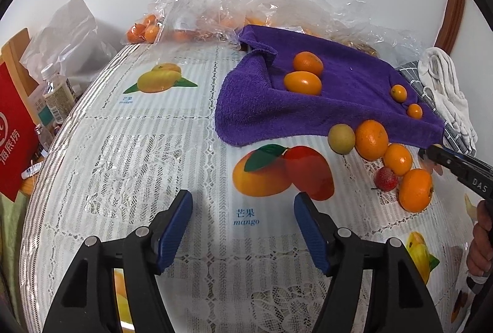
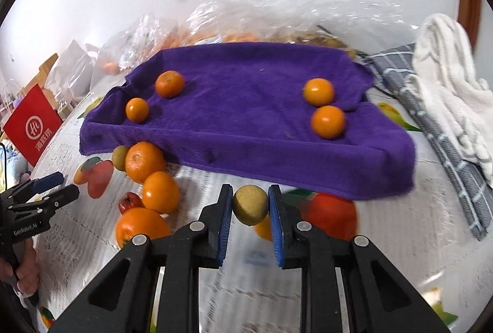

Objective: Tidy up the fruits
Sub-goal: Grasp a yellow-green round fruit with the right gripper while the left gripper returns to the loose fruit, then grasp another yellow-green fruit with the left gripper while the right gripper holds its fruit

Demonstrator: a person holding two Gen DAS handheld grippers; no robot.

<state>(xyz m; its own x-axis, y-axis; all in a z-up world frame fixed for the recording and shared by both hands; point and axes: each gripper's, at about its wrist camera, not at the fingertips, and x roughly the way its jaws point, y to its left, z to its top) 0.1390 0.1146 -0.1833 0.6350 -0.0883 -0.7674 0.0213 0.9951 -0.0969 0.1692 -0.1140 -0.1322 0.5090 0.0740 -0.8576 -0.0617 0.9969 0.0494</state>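
1. Left gripper point(image 1: 243, 228): jaws apart, nothing between them. It hangs over bare tablecloth point(image 1: 101, 154), above the printed mango picture. No fruit within its reach line.
2. Loose pile, right of the left gripper and off the towel's near edge: green fruit point(image 1: 341, 138), big orange point(image 1: 371, 140), a smaller orange point(image 1: 397, 159), red berry point(image 1: 385, 178), another orange point(image 1: 415, 190). They touch in a chain running away toward the towel.
3. Purple towel point(image 2: 246, 104): four oranges on it in two pairs, one pair at the left end point(image 2: 169, 83), one at the right end point(image 2: 318, 91). Middle of the towel is bare.
4. Right gripper point(image 2: 250, 205): clamped on a yellow-green fruit point(image 2: 250, 205), both pads on its sides, fruit clear of the cloth below. Round, so no long axis to align.
5. Key relation: the held fruit sits just short of the towel's near edge, towel straight ahead of the jaws. My guess is the next move is forward over the edge onto the bare middle.
6. Risk, as I judge it: the towel edge is raised, so a low carry could catch it. Image is smeared on this side, so exact clearance can't be read.
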